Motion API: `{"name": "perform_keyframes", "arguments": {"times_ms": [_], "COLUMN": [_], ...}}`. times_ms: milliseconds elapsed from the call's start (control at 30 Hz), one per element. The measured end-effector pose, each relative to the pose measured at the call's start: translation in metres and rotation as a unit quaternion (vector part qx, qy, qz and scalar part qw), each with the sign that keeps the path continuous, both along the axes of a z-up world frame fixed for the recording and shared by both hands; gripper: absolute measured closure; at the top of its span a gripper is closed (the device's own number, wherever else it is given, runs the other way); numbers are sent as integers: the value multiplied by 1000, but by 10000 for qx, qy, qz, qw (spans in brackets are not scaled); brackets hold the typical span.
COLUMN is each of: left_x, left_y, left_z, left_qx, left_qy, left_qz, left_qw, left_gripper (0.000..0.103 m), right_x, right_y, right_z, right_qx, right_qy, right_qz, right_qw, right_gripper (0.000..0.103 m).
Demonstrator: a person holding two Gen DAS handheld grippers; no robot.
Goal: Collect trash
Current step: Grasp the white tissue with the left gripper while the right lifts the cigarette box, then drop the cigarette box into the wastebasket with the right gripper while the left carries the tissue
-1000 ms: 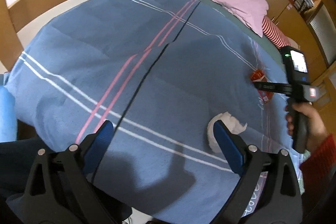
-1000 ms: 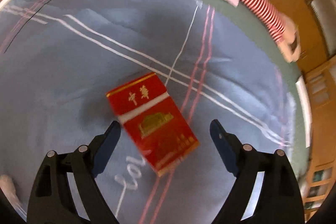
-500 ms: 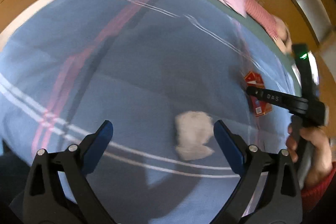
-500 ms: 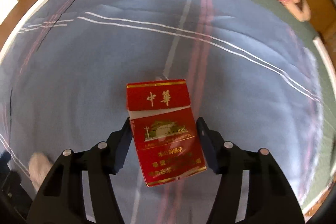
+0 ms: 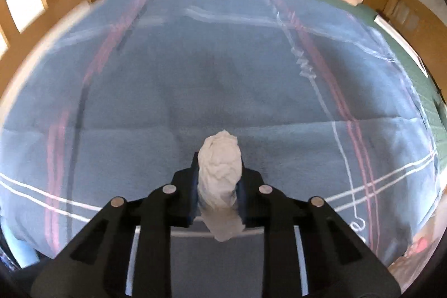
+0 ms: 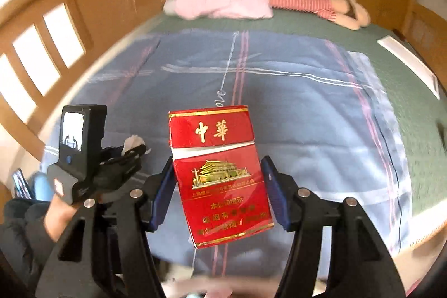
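The blue plaid quilt (image 6: 321, 130) now lies bare of litter: both pieces have been lifted off it, so what remains, I judge, is carrying them to a bin. The right gripper (image 6: 218, 183) pinches the red cigarette pack (image 6: 220, 172). The left gripper (image 5: 219, 183) has just closed, pinching the crumpled tissue (image 5: 220, 172). Wooden rails hem the far and left edges; the near side stands open.
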State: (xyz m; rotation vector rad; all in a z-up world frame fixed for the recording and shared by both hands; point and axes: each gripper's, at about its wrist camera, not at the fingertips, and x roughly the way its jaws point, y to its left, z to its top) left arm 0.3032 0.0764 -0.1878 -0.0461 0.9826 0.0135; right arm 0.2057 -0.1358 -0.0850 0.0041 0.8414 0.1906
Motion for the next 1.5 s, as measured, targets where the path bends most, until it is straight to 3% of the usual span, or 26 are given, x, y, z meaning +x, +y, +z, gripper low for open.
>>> {"name": "perform_keyframes", "arguments": {"times_ms": [100,233,433,767,967,1333,1500], "left_x": [-36,-87,-159,-271,-308,-313,-311], "left_y": [-3,-10,-38,-84,-101,-118,-123], "left_z": [39,95,152,181,188,182,177], "left_qx": [241,-27,244,93,142,260,274], "left_qy": [-699,-1186,-1832,-1993,-2203,-2151,-2062], "left_qz": [-86,-65,-364,-869,-1044,-1256,-1379], "left_qw": [9972,9929,9821,9760,9697,9681,9684], "left_gripper": [80,80,80,80,80,79,79], "right_x": [-38,-73,-117,-195,-218,-217,-224], "right_y": [-13,-20,-25,-59,-76,-83,-93], "right_z": [8,16,39,55,57,19,24], "right_qx": [143,124,153,132,246,605,740], "right_qy": [-294,-482,-835,-1031,-1132,-440,-659], "right_qz": [-257,-456,-435,-764,-836,-707,-886], "right_qw": [9991,9977,9954,9916,9897,9947,9911], "right_gripper": [43,43,43,43,43,41,28]}}
